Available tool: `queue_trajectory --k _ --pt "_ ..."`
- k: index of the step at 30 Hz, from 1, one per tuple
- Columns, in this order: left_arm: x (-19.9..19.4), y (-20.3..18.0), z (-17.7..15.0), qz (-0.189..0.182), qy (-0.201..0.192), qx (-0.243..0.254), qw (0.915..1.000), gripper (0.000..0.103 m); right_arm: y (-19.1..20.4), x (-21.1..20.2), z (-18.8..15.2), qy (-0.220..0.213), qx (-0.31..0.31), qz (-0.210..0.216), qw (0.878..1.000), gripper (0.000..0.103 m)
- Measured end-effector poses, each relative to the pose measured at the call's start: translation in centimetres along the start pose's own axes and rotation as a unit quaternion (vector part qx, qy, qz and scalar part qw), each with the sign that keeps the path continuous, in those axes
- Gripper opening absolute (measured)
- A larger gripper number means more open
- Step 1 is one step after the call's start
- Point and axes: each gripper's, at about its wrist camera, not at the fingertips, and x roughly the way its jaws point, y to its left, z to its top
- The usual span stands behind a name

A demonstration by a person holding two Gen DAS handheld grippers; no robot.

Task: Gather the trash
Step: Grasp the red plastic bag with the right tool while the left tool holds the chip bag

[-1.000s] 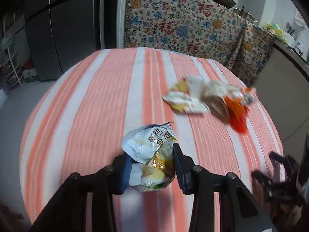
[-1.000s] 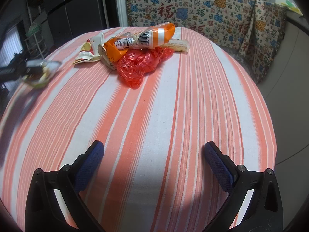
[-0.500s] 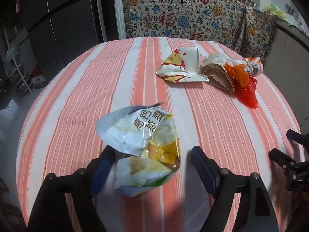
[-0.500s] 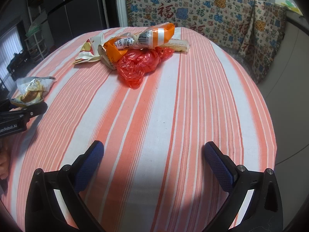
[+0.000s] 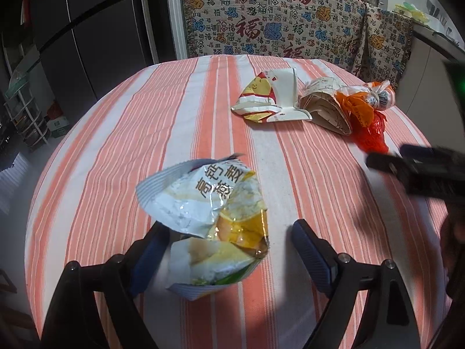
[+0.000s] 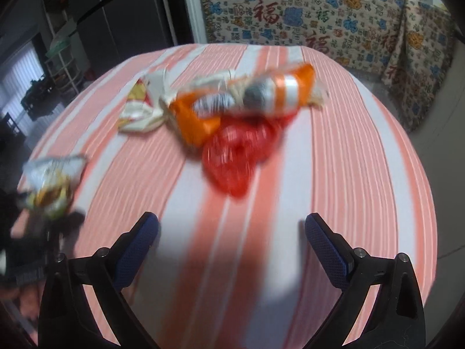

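Observation:
A crumpled white and yellow snack bag [image 5: 209, 218] lies on the striped tablecloth [image 5: 116, 151] between the fingers of my left gripper [image 5: 229, 247], which is open around it; it touches the left finger. Farther back lie a yellow-red wrapper [image 5: 258, 99], a white carton piece [image 5: 286, 96], a brown paper wrap [image 5: 325, 107], an orange package [image 5: 356, 106] and a red plastic bag [image 5: 372, 133]. My right gripper [image 6: 231, 241] is open and empty, close in front of the red bag [image 6: 235, 157] and orange package [image 6: 261, 99]. The view is blurred.
The round table's edge curves close on the left and right. A patterned cloth [image 5: 276, 23] hangs behind the table. A dark fridge [image 5: 72, 29] stands at the back left. The right gripper [image 5: 418, 171] shows blurred in the left wrist view.
My left gripper opened and let the snack bag down on the table. My right gripper has moved forward toward the red bag and orange package.

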Motion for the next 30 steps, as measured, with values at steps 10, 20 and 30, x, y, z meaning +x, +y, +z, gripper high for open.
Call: queue_trajectory --k 10,20,30 --pt "0.0 -0.1 -0.1 0.002 -0.001 -0.001 1.0 0.09 -0.4 -2.1 -3.3 -0.032 -0.038 0.044 0.998 0.03" --pt "0.0 -0.2 -0.1 0.002 -0.001 -0.002 1.0 0.09 3.4 -3.6 -7.6 -0.004 -0.093 0.038 0.995 0.096" --pt "-0.7 0.1 -1.0 -0.028 0.0 0.022 0.9994 0.09 2.4 -3.8 -7.9 -0.003 -0.083 0.04 0.996 0.101"
